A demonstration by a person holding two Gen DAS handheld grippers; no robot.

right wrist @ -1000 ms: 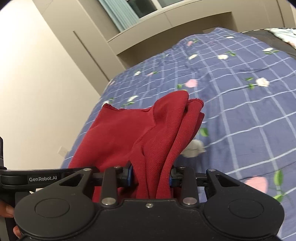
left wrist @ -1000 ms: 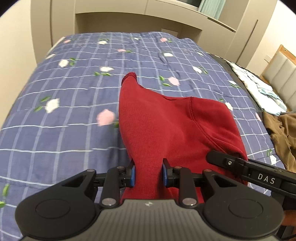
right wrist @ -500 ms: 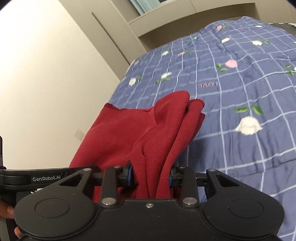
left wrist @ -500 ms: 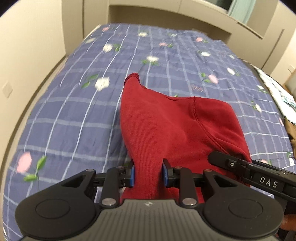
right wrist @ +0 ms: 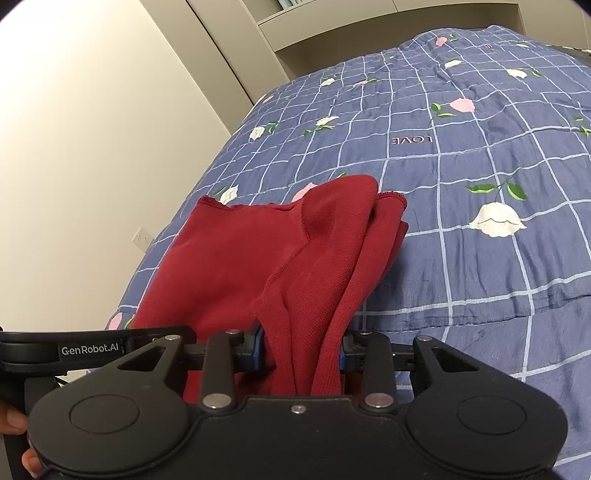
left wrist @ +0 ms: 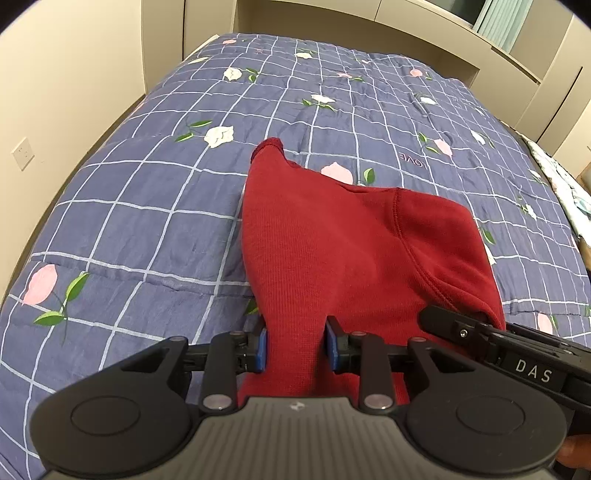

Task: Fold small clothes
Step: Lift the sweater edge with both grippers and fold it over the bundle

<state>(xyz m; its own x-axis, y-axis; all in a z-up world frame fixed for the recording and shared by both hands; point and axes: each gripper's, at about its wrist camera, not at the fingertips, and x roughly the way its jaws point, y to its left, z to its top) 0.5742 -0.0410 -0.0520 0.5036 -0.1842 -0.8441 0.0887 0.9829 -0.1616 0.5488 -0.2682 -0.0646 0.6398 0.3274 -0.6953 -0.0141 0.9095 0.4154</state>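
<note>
1. Red garment [left wrist: 332, 251], bunched, held over the bed [left wrist: 147, 206].
2. Left tongs [left wrist: 295, 349] clamp one gathered end; right tongs [right wrist: 301, 354] clamp the other.
3. Bedspread: blue, white grid, roses.
4. Beige wall [right wrist: 92, 129], cabinets [left wrist: 369, 22] beyond the bed.

Garment [left wrist: 332, 251]: held above the bed [left wrist: 155, 206], gripped at its near edge by two claws side by side. Left claw [left wrist: 295, 349] closed on the garment's left portion; right claw [right wrist: 301, 350] closed on bunched folds at its right portion. Garment's far end drapes forward from the claws toward the bed's head. Bed: under and around the garment on all sides. Wall [left wrist: 55, 92]: left of the bed, with a socket [left wrist: 22, 153] on it. Cabinets [left wrist: 424, 26]: behind the bed's far end.
</note>
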